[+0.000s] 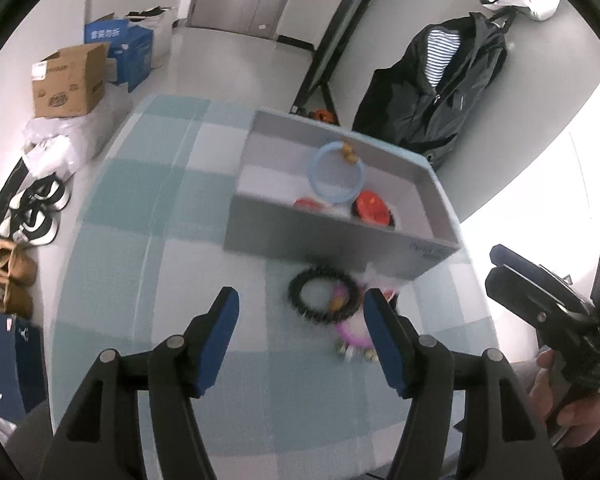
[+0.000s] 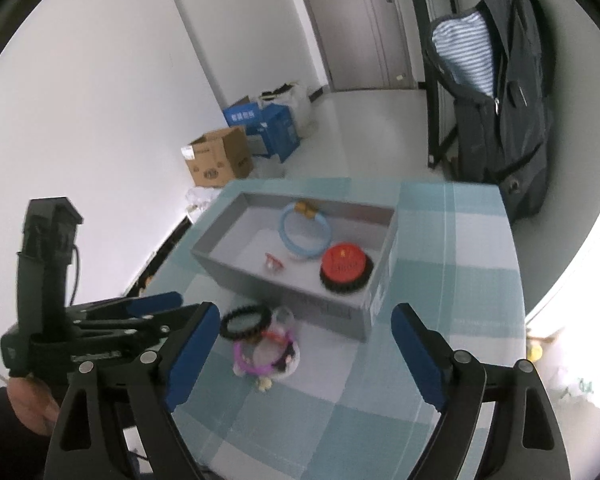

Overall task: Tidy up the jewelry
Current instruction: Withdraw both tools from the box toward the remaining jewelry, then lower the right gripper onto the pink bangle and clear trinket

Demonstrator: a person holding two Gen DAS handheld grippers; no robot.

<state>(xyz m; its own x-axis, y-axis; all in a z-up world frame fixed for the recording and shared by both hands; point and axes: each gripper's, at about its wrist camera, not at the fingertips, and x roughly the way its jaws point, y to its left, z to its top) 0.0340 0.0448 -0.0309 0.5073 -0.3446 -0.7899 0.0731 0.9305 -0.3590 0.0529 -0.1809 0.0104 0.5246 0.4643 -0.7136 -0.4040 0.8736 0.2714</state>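
Just beyond left gripper: black bracelet.

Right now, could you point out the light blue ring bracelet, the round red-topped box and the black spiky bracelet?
light blue ring bracelet (image 1: 315, 186): left wrist view, lower-left band, inside the grey tray.
round red-topped box (image 2: 345, 264): right wrist view, centre of red lid.
black spiky bracelet (image 1: 300, 283): left wrist view, its left rim.

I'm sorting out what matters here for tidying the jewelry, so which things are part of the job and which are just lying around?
Part of the job:
- grey box
- blue bracelet inside it
- red round case inside it
- black bracelet on the checked tablecloth
- pink bracelet beside it

Just lying about:
- cardboard box
- blue cartons
- shoes
- hanging jacket
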